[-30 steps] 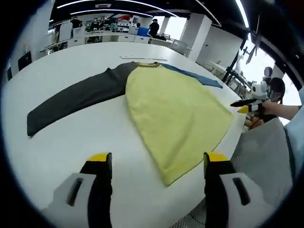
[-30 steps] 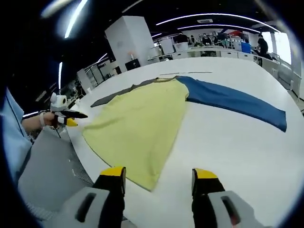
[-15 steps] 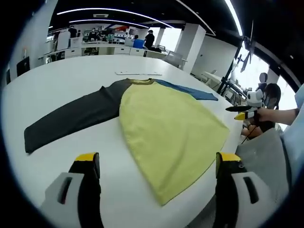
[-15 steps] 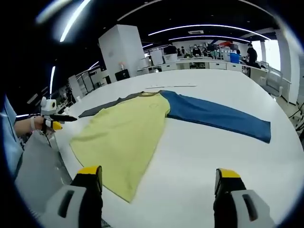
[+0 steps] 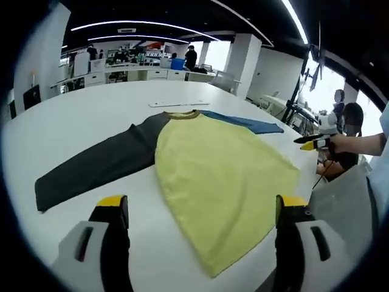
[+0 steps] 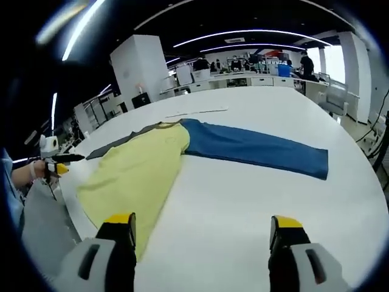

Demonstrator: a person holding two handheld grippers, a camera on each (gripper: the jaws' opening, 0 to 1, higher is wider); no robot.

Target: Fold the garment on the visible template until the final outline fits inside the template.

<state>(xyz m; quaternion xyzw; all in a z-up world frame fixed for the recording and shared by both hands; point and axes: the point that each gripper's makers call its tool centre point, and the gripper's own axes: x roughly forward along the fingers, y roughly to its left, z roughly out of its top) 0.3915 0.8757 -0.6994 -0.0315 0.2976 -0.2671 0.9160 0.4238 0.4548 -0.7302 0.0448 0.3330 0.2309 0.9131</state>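
A long-sleeved shirt (image 5: 213, 176) lay flat and unfolded on a big white table (image 5: 79, 121). Body panel was yellow, one sleeve dark grey (image 5: 100, 164), the other sleeve blue (image 6: 255, 149), both sleeves stretched straight out to opposite sides. Collar pointed away from the person, hem lay near the table's closer edge. Beyond the collar a thin pale strip (image 5: 178, 103) lay on the table, well apart from the shirt; could not tell what it was.

Left gripper (image 5: 200, 207) hung above the table near the hem, jaws spread wide, nothing between them. In the left gripper view its yellow-tipped jaws straddled the lower part of the yellow body without touching it. Right gripper (image 6: 203, 222) was likewise released, jaws wide apart, empty, above bare table just beside the yellow hem and short of the blue sleeve.

Each gripper also showed in the other's view: the right one (image 5: 313, 142) at the right edge of the left gripper view, held in a hand (image 5: 343, 143) past the table edge; the left one (image 6: 55, 161) at the left edge of the right gripper view, also off the table edge. A light blue sleeve (image 6: 9, 194) of the person showed there.

Background was an open office with desks, white pillars (image 6: 140, 64), ceiling light strips and several people standing far off.
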